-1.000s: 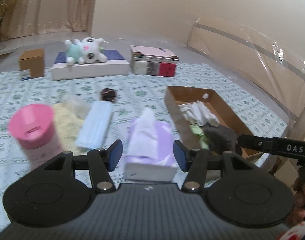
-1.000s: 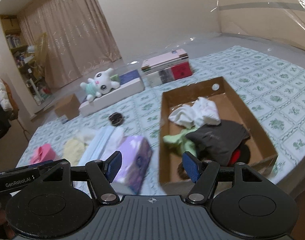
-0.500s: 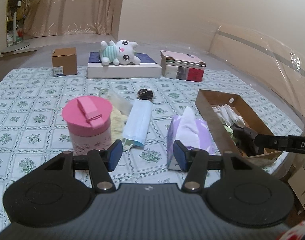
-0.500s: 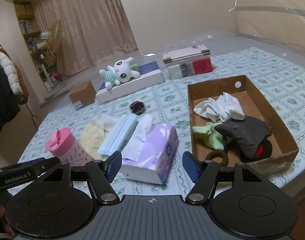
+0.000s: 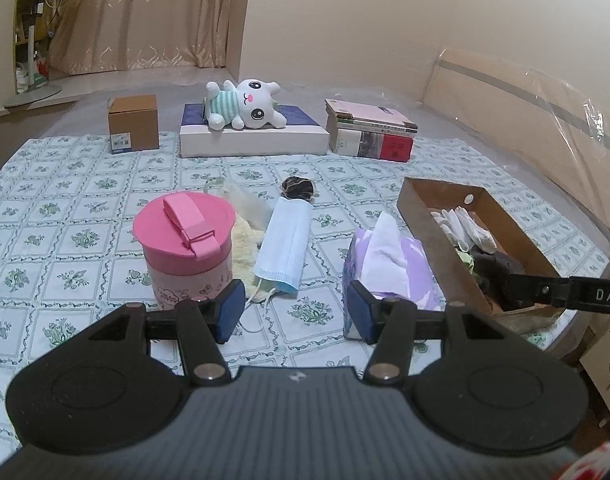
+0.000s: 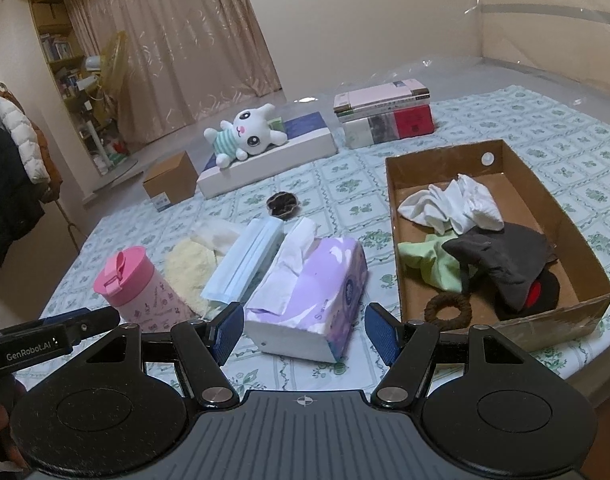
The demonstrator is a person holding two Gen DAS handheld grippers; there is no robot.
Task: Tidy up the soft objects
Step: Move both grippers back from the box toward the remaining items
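Note:
On the patterned bed cover a brown cardboard tray (image 6: 553, 204) (image 5: 429, 196) holds white cloth (image 6: 461, 206), a green cloth (image 6: 433, 264), a dark grey cloth (image 6: 509, 256) and a brown hair tie (image 6: 449, 310). Left of it lie a purple tissue pack (image 6: 321, 284) (image 5: 389, 268), a blue face-mask stack (image 6: 245, 264) (image 5: 285, 240), a pale yellow fluffy cloth (image 6: 189, 268) and a dark scrunchie (image 6: 281, 204) (image 5: 297, 188). A white plush bunny (image 6: 245, 136) (image 5: 245, 104) rests on a flat box at the back. My left gripper (image 5: 293, 312) and right gripper (image 6: 305, 328) both hang open and empty at the near edge.
A pink lidded cup (image 5: 185, 248) (image 6: 133, 284) stands at the near left. A small cardboard box (image 5: 133, 124), the white flat box (image 5: 253, 140) and a stack of books (image 5: 369, 132) line the back. A plastic-wrapped headboard (image 5: 525, 108) runs along the right.
Both views have drawn back from the tissue pack and the tray, so more of the bed shows; the pack now lies ahead of the fingertips. Jaw widths are unchanged.

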